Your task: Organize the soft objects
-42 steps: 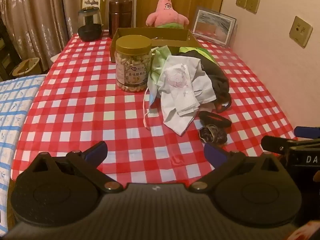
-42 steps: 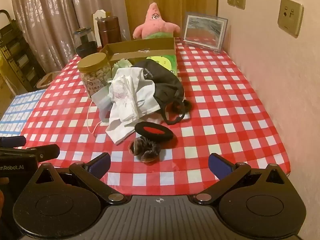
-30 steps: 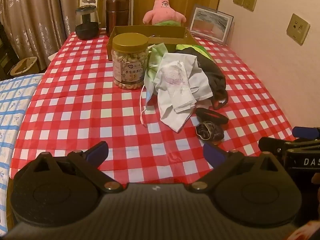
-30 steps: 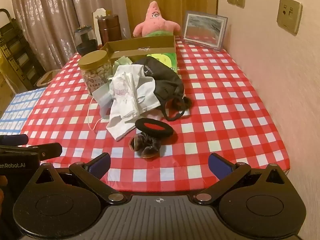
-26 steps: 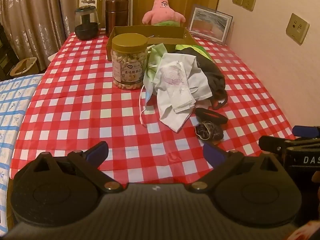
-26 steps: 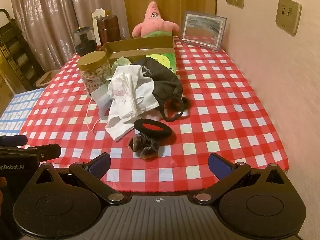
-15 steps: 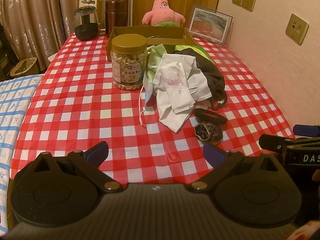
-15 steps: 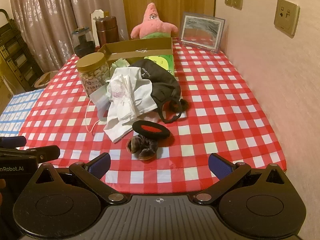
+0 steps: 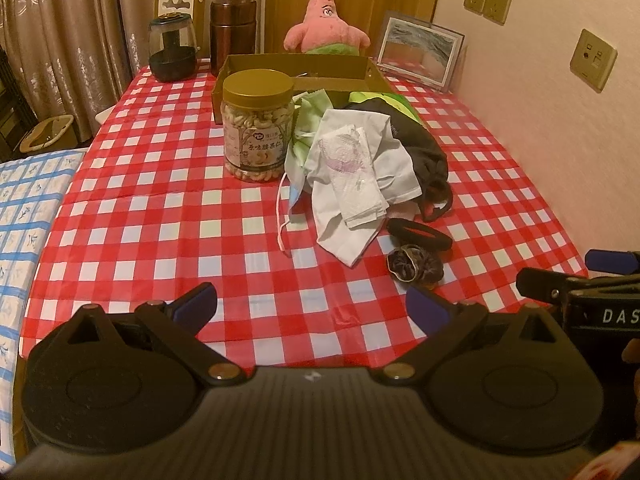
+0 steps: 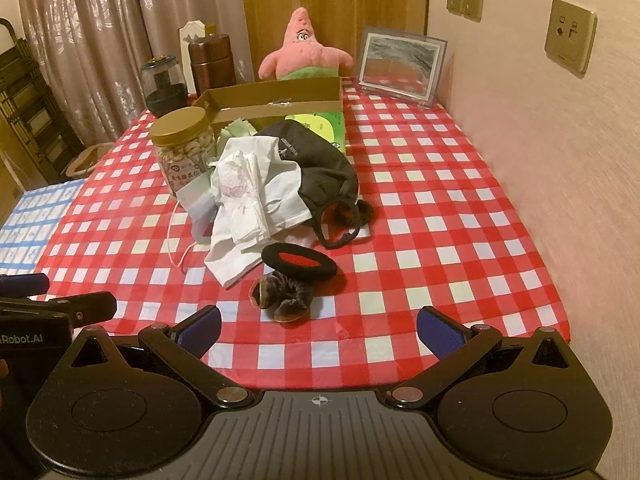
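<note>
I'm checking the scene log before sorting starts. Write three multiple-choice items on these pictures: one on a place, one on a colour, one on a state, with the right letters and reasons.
1. Where does the nut jar stand?
A. inside the cardboard box
B. on the tablecloth, left of the cloth pile
C. beside the picture frame

2. What colour is the plush toy behind the cardboard box?
A. pink
B. blue
C. yellow

3. How are the jaws of the right gripper?
A. shut on the scrunchie
B. shut on the white cloth
C. open, holding nothing

Answers:
1 B: the jar sits on the checked tablecloth in front of the box, with the white cloth to its right.
2 A: the star-shaped toy is pink with green shorts.
3 C: both blue pads are wide apart, and the scrunchie lies on the table beyond them.
</note>
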`<control>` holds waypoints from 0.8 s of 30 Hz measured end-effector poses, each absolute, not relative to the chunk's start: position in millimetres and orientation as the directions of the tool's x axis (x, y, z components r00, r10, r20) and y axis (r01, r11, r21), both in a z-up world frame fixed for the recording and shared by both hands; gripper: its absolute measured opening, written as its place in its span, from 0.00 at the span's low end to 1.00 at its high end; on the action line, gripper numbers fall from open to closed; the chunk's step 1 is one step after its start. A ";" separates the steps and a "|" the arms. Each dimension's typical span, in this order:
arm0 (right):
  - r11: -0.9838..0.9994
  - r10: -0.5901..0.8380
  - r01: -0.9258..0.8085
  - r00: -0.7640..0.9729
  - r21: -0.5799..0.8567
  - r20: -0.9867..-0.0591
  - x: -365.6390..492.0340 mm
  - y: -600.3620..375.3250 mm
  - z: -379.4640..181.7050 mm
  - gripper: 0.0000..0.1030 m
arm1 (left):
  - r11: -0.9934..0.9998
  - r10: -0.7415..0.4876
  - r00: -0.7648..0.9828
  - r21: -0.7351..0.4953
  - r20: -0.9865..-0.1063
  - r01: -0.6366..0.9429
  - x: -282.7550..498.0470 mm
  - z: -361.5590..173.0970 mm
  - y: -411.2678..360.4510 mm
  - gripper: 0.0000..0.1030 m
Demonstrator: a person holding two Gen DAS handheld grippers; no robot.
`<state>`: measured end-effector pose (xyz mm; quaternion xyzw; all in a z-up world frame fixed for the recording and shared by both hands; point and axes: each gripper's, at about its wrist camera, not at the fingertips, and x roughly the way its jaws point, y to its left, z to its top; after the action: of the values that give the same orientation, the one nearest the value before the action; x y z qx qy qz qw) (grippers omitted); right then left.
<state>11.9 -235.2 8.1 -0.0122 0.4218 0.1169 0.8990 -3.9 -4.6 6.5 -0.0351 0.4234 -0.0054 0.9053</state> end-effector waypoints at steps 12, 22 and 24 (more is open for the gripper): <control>0.972 0.198 -0.222 0.617 0.074 -0.762 11.5 -234.4 7.0 1.00 | 0.998 -0.036 0.643 -0.064 -0.765 -0.020 -4.0 6.6 -5.2 0.97; 0.973 0.196 -0.221 0.618 0.071 -0.762 11.8 -233.5 5.0 1.00 | 0.998 -0.037 0.642 -0.065 -0.765 -0.019 -3.7 6.7 -5.9 0.97; 0.973 0.197 -0.221 0.617 0.072 -0.762 11.9 -233.6 4.9 1.00 | 0.998 -0.037 0.643 -0.064 -0.765 -0.019 -3.8 6.5 -5.7 0.97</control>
<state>11.9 -233.6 4.9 -0.0142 0.4218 0.1162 0.8991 -3.8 -5.7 6.5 -0.0333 0.4227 -0.0049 0.9057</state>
